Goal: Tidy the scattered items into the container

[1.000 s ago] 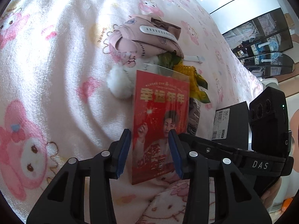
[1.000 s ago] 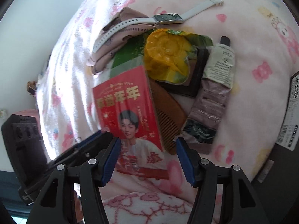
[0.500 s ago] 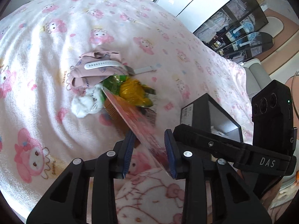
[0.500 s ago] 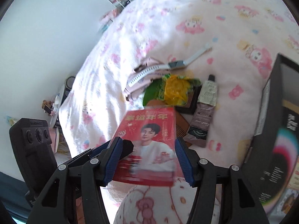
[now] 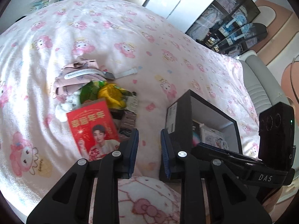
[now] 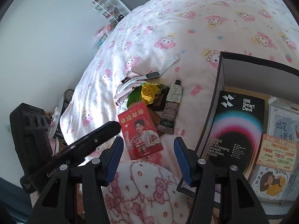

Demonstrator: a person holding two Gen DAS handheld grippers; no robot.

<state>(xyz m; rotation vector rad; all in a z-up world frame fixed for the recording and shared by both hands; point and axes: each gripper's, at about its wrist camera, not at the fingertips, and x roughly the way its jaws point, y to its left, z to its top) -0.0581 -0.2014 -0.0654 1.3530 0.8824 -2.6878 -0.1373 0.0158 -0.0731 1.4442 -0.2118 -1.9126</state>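
A red photo card point(image 5: 93, 128) point(image 6: 140, 132) lies flat on the pink bedspread, in front of a pile: a white watch point(image 5: 89, 72) point(image 6: 142, 78), a yellow-green snack packet point(image 5: 110, 93) point(image 6: 149, 93), a squeezed tube point(image 6: 172, 100) and a wooden comb point(image 6: 155, 117). The black box point(image 5: 188, 112) point(image 6: 220, 93) stands open to the right, with a screen-protector pack point(image 6: 237, 127) and cards inside. My left gripper point(image 5: 149, 151) hangs above the bed between card and box, its jaws closing on nothing. My right gripper point(image 6: 149, 158) hovers above the card's near end, also closing, its pads touching nothing.
A pink cloth point(image 5: 74, 78) and a white fluffy ball point(image 5: 65, 104) sit at the pile's left. A Hello Kitty fleece bulge point(image 6: 142, 186) lies right under both grippers. The bed drops off at the left point(image 6: 74, 100); a grey seat point(image 5: 257, 85) stands beyond the box.
The red card, tilted up between the left jaws half a second ago, now lies flat on the bed. Both grippers have risen and pulled back, and the left jaws have narrowed.
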